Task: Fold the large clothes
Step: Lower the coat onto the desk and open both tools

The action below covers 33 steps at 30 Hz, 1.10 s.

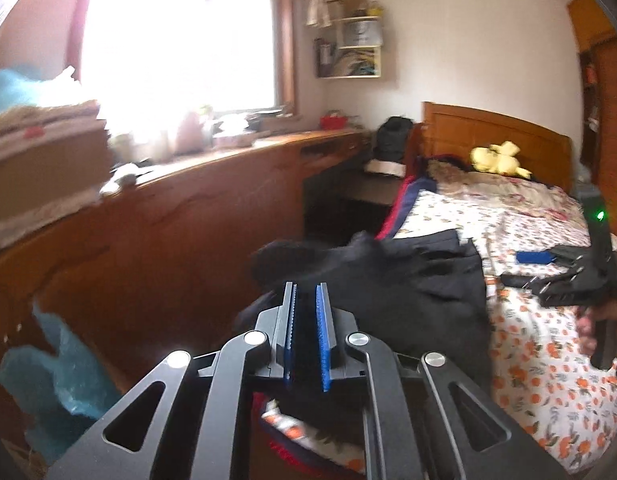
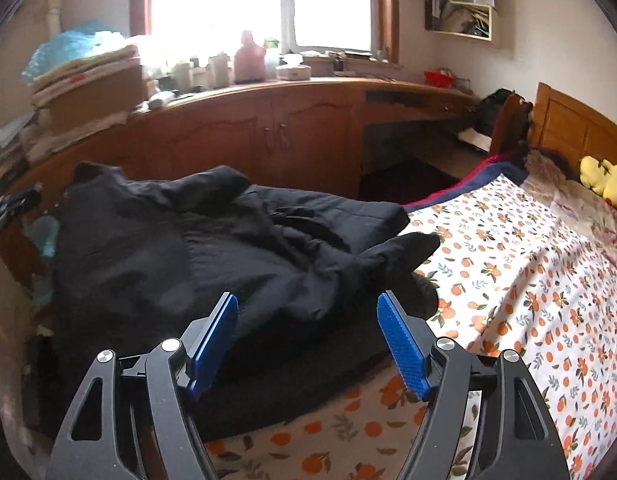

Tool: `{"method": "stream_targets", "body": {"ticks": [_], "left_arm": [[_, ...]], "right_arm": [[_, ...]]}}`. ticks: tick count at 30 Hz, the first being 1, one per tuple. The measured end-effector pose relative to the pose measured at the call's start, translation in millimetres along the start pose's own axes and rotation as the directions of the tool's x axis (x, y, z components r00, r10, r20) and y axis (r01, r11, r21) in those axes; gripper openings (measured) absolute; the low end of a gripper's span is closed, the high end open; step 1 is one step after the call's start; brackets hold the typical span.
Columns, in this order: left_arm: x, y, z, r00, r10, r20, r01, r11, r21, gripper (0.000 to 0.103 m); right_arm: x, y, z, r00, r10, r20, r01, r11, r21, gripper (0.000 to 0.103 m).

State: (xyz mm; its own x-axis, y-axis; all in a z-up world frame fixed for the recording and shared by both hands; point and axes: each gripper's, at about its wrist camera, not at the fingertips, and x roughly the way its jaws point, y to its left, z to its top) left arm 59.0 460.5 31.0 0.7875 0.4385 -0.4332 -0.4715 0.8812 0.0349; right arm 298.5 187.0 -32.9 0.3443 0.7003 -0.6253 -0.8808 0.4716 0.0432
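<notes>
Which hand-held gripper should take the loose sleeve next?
Right. The right hand-held gripper is open above the black jacket, its sleeve just ahead. The left hand-held gripper is nearly shut at the far edge.

Bright window (image 2: pixel 260 0) blazing above the long wooden cabinet (image 2: pixel 268 128); bed (image 2: pixel 528 248) with wooden headboard (image 1: pixel 496 132) right of the cabinet, wall shelf (image 2: pixel 468 4) above.
</notes>
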Motion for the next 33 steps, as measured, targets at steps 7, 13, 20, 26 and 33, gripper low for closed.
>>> {"method": "stream_targets", "body": {"ticks": [7, 13, 20, 26, 33], "left_arm": [[43.6, -33.4, 0.1, 0.996, 0.008, -0.085, -0.004, 0.999, 0.054, 0.011], [80.9, -19.4, -29.4, 0.978, 0.141, -0.155, -0.130, 0.988, 0.079, 0.008], [68.9, -20.8, -27.2, 0.980, 0.142, -0.139, -0.139, 0.990, 0.031, 0.008], [40.5, -42.0, -15.8, 0.984, 0.150, -0.100, -0.147, 0.989, 0.034, 0.065], [8.1, -94.9, -20.0, 0.996, 0.080, -0.029, -0.079, 0.995, 0.056, 0.101]], "right_arm": [[-41.5, 10.9, -22.2, 0.999, 0.032, 0.038, -0.032, 0.999, -0.013, 0.065], [-84.0, 5.0, -44.3, 0.997, 0.034, 0.067, -0.033, 0.999, -0.015, 0.065], [-138.0, -10.5, -74.9, 0.994, 0.021, 0.111, -0.025, 0.999, 0.037, 0.065], [-187.4, -27.6, -98.3, 0.989, -0.029, 0.145, 0.020, 0.997, 0.069, 0.065], [-245.0, -53.0, -126.7, 0.978, -0.104, 0.181, 0.082, 0.989, 0.124, 0.065]]}}
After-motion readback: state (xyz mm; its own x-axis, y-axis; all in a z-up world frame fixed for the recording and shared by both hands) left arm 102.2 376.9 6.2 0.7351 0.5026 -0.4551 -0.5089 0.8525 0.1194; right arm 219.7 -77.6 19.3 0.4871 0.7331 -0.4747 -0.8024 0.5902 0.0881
